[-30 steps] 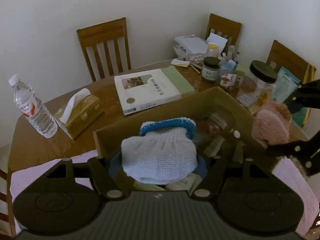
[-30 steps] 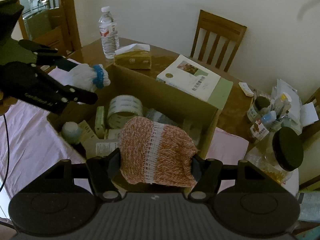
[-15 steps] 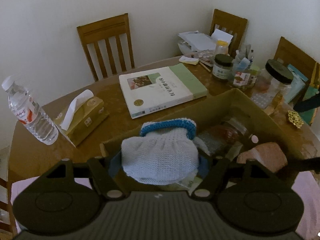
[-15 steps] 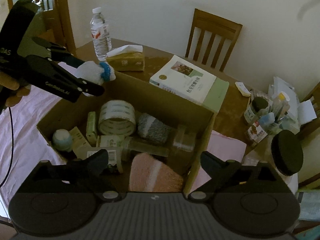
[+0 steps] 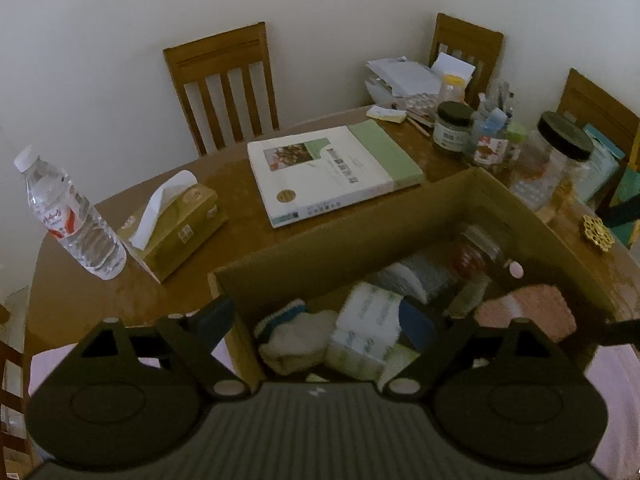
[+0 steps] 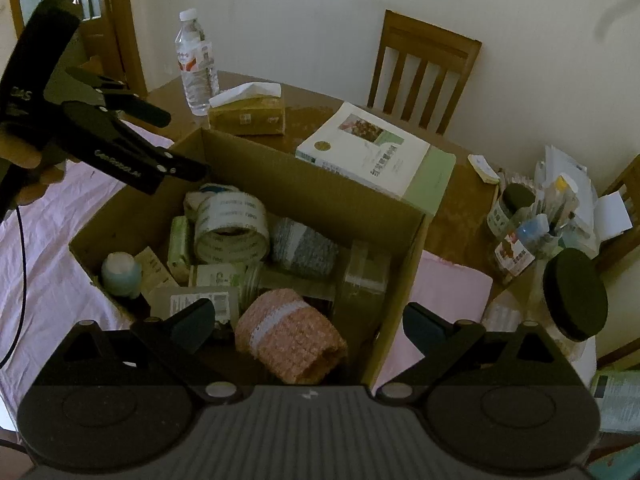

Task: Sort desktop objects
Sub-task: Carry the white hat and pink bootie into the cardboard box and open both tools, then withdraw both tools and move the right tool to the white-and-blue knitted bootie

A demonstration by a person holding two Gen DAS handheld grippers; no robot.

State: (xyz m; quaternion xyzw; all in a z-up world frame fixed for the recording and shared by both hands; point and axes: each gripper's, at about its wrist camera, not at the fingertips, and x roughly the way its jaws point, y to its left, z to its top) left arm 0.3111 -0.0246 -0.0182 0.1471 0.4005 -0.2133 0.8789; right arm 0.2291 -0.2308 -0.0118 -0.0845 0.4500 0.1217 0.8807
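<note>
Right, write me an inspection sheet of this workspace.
Surface: brown wooden table, pink cloth beside the box.
Job's things: cardboard box holds pink knit piece, white knit piece, tape roll.
Clutter: book, tissue box, water bottle, jars.
Grippers: left gripper jaws opening, nothing between; right gripper opening over the pink piece, not touching.
Cables: black cable.
Surroundings: wooden chairs, white wall.

Three wooden chairs (image 5: 224,80) sit around the table (image 5: 240,184) against a plain white wall (image 5: 120,20), and there's a pink cloth (image 6: 52,248) draped over the near end.
</note>
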